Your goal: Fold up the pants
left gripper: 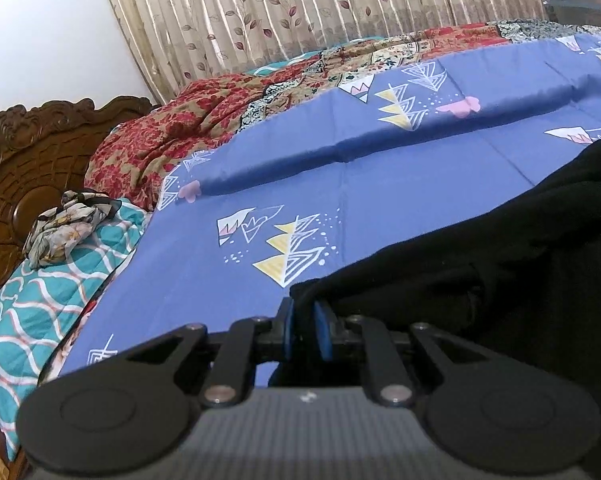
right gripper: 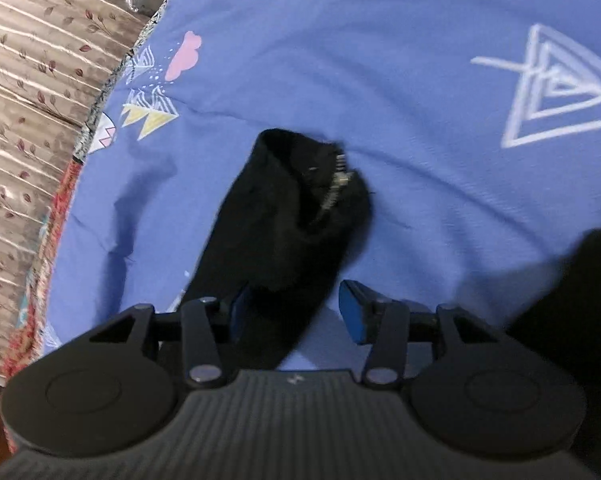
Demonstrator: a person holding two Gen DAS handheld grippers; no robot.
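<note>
The black pants lie on the blue patterned bedsheet, filling the right side of the left wrist view. My left gripper is shut on a corner of the black fabric, pinched between its blue pads. In the right wrist view, a narrow end of the pants with a metal zipper stretches away from my right gripper. Its jaws stand apart. The cloth rests against the left pad, while the right pad is clear of it, over the bedsheet.
A red floral blanket and a teal wavy quilt with a crumpled cloth lie at the bed's left. A carved wooden headboard and a leaf-print curtain stand behind. The curtain borders the bed's left edge.
</note>
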